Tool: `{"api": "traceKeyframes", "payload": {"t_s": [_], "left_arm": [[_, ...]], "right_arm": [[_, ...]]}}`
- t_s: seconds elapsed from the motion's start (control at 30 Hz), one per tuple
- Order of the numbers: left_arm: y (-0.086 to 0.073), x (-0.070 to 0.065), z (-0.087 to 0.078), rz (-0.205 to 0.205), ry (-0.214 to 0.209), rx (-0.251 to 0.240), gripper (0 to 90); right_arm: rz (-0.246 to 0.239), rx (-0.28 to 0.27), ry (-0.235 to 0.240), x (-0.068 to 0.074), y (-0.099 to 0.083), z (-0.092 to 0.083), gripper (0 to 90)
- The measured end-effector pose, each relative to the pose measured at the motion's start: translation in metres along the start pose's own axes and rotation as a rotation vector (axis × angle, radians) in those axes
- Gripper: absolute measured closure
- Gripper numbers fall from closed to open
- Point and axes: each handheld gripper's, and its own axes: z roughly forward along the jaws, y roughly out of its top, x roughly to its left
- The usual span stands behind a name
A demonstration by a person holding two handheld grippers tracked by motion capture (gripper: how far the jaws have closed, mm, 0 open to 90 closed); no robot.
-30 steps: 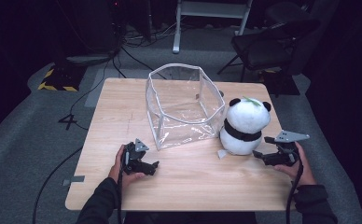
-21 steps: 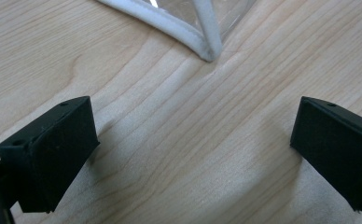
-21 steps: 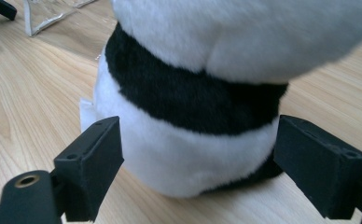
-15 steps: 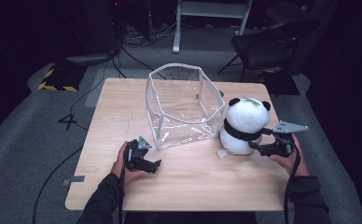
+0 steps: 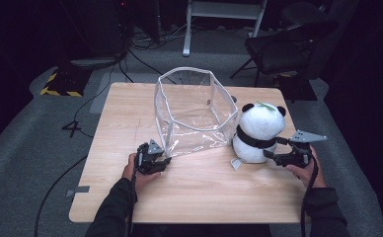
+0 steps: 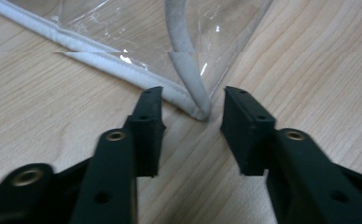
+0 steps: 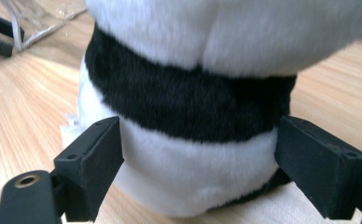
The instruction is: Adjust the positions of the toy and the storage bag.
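The panda plush (image 5: 257, 132) sits upright on the table (image 5: 130, 113), just right of the clear bag (image 5: 192, 111). The right gripper (image 5: 273, 150), well clear of it a second ago, now straddles its body, jaws apart and not yet pressing. The left gripper (image 6: 191, 105) has just been closing around the bag's corner seam, not yet pinching. Judgement: both grasps are imminent.

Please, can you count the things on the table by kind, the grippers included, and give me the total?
Clear bag: 1
Plush panda: 1
Grippers: 2, the left gripper with its jaws around the bag's corner, the right gripper with its jaws at the panda's sides
Total: 4
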Motion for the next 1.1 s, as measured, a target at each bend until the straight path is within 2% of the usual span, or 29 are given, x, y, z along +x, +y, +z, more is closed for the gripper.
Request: {"api": "traceKeyframes", "payload": {"t_s": [0.07,0.13,0.2,0.33,0.4,0.6,0.77,0.9,1.07,1.1], "left_arm": [[0.001,-0.001,0.001,0.000,0.003,-0.004,63.9],[0.002,-0.001,0.002,0.015,0.005,-0.005,73.6],[0.003,-0.002,0.003,0.025,0.011,-0.006,74.0],[0.002,-0.002,0.002,0.032,-0.008,-0.004,83.3],[0.001,-0.001,0.000,0.045,-0.014,0.001,85.1],[-0.002,0.003,-0.004,0.048,-0.037,0.008,87.0],[-0.013,0.014,-0.017,0.030,-0.097,0.020,87.6],[-0.025,0.025,-0.030,0.016,-0.132,0.027,87.5],[-0.035,0.028,-0.040,0.010,-0.133,0.032,87.5],[-0.040,0.030,-0.046,0.002,-0.142,0.031,87.4]], "right_arm": [[0.002,0.003,-0.001,0.001,-0.001,0.000,15.7],[-0.016,0.003,-0.002,0.002,-0.002,0.000,15.8],[-0.003,-0.004,0.001,0.002,-0.002,-0.001,15.8],[-0.009,0.004,-0.003,0.002,-0.004,-0.001,16.6],[-0.010,0.012,-0.007,0.002,-0.004,-0.001,16.6],[-0.018,0.014,-0.008,0.002,-0.004,-0.003,17.3],[-0.044,0.034,-0.006,0.005,-0.007,-0.005,17.6],[-0.058,0.024,0.007,0.007,-0.007,-0.010,17.7],[-0.075,0.011,0.021,0.011,-0.004,-0.014,17.6],[-0.085,0.021,0.007,0.014,-0.002,-0.014,17.8]]}}
